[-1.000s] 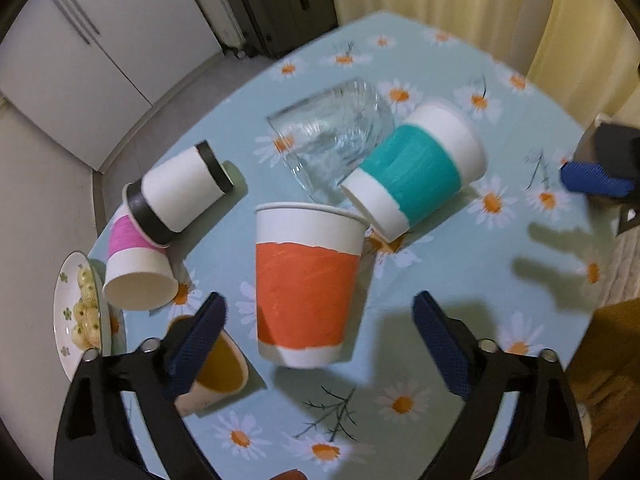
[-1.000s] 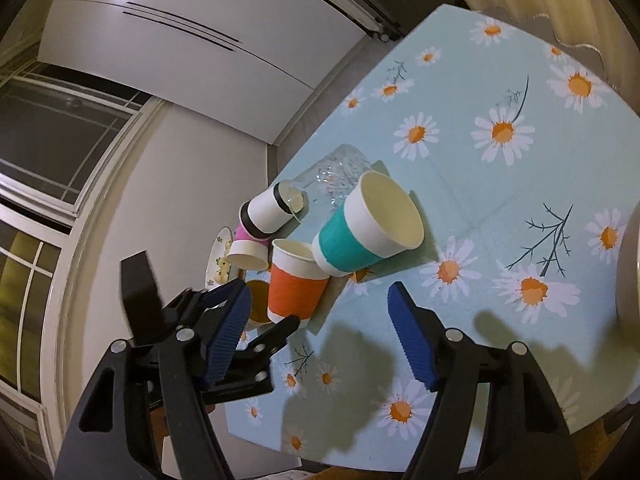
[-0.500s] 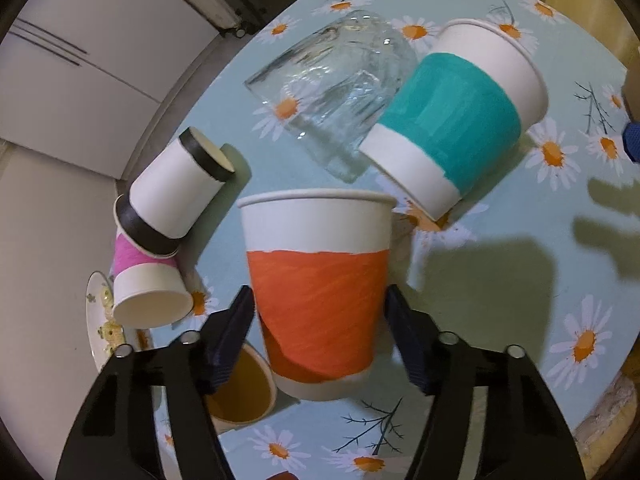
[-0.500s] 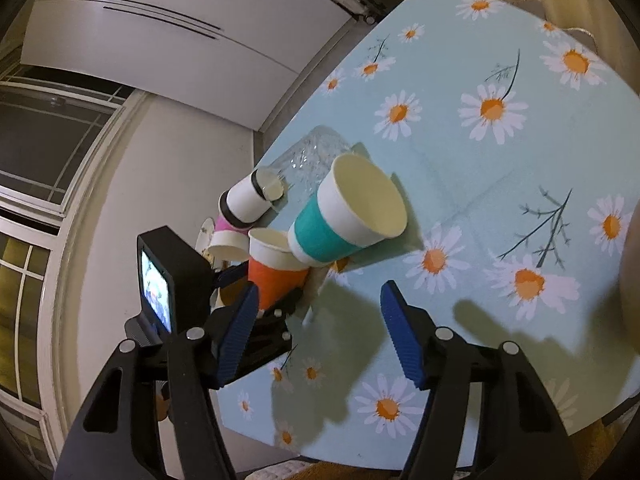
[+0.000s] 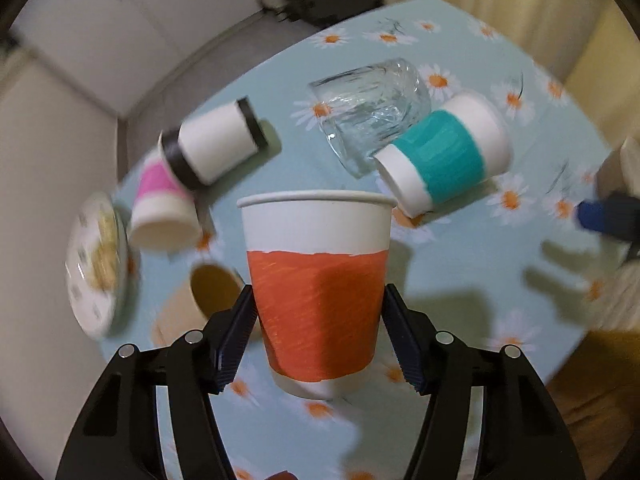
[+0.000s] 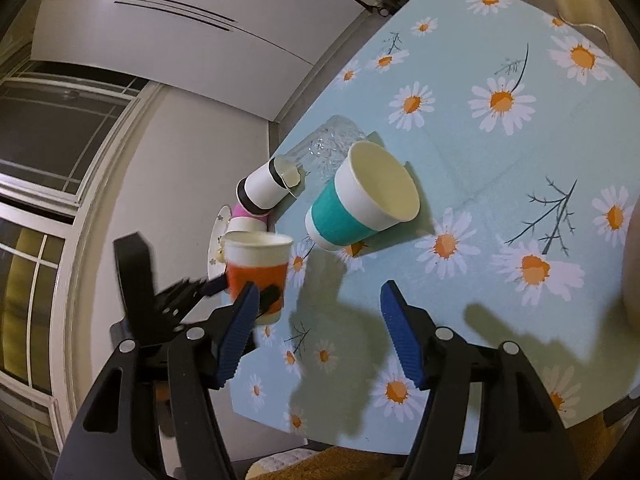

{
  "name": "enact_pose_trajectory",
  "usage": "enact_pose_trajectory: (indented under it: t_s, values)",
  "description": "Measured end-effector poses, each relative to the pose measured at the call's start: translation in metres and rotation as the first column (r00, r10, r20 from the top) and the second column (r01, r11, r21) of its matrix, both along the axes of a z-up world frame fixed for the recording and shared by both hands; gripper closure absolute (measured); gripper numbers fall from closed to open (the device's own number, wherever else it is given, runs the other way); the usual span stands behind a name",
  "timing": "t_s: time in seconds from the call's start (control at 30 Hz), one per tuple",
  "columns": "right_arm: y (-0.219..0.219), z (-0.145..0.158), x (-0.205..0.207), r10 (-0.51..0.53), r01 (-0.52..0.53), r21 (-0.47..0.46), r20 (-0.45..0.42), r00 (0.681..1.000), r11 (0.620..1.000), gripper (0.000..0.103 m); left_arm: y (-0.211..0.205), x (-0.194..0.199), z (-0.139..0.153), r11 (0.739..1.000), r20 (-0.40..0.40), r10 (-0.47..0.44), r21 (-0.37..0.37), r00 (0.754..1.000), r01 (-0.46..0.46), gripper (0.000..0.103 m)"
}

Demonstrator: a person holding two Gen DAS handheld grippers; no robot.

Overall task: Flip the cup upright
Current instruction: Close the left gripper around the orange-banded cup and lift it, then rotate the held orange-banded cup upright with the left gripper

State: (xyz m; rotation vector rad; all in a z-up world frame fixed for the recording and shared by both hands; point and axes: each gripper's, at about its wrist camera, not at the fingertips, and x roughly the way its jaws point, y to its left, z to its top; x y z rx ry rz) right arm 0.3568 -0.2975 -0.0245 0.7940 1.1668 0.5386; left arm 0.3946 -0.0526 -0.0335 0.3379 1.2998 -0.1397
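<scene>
left gripper [image 5: 318, 338] clamps orange cup [image 5: 318, 296], rim up | teal cup [image 5: 444, 160], glass [image 5: 370, 110] lying behind | tablecloth [image 5: 460, 264] daisy-print

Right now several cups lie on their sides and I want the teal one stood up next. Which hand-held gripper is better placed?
The right hand-held gripper. It is open and empty, and the teal cup lies on its side ahead of it. The left hand-held gripper is shut on the orange cup.

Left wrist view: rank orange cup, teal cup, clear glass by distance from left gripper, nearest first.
1. orange cup: between the left gripper fingers, upright.
2. teal cup: on its side, ahead right.
3. clear glass: on its side, just behind the teal cup.
</scene>
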Motion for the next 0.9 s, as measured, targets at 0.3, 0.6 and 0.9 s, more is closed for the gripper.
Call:
enact_pose_trajectory:
  t_s: [0.3, 0.6, 0.9]
  values:
    - [0.021, 0.0, -0.014, 0.115, -0.115, -0.02, -0.015, 0.993, 0.993, 0.039, 0.013, -0.061, -0.011, 0.933, -0.121, 0.272, -0.211, 0.955, -0.293, 0.042]
    - [0.019, 0.0, -0.019, 0.14, -0.14, -0.028, -0.015, 0.99, 0.99, 0.039, 0.003, -0.089, -0.035, 0.888, -0.152, 0.365, -0.24, 0.918, -0.393, 0.041]
    - [0.012, -0.002, -0.018, 0.124, -0.125, -0.027, -0.031, 0.992, 0.992, 0.039, -0.005, -0.087, -0.049, 0.885, -0.152, 0.393, -0.205, 0.907, -0.418, 0.029]
